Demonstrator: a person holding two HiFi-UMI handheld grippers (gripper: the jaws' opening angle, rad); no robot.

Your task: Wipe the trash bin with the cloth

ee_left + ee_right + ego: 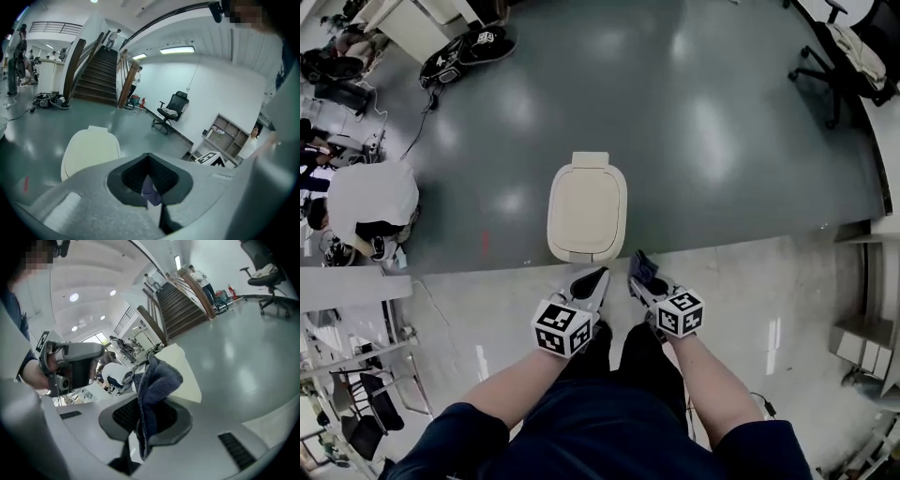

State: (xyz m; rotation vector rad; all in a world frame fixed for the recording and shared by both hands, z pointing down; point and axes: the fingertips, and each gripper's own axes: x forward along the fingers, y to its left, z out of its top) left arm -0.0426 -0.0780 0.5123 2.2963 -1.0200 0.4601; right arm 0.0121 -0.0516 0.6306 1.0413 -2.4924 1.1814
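Observation:
The cream trash bin [587,211] stands on the dark floor just ahead of me with its lid down; it also shows in the left gripper view [89,150] and the right gripper view [187,376]. My right gripper [639,269] hovers at the bin's near right corner, shut on a dark blue cloth [157,380] that bunches up above the jaws [649,274]. My left gripper [592,279] hangs by the bin's near edge, jaws shut [150,185]. A small violet scrap shows at their seam; I cannot tell what it is.
A person in a white top [370,197] crouches at the left beside desks. Bags and cables [459,52] lie at the far left, an office chair [834,56] at the far right. Shelving [862,347] lines the right wall. A staircase [93,75] rises behind.

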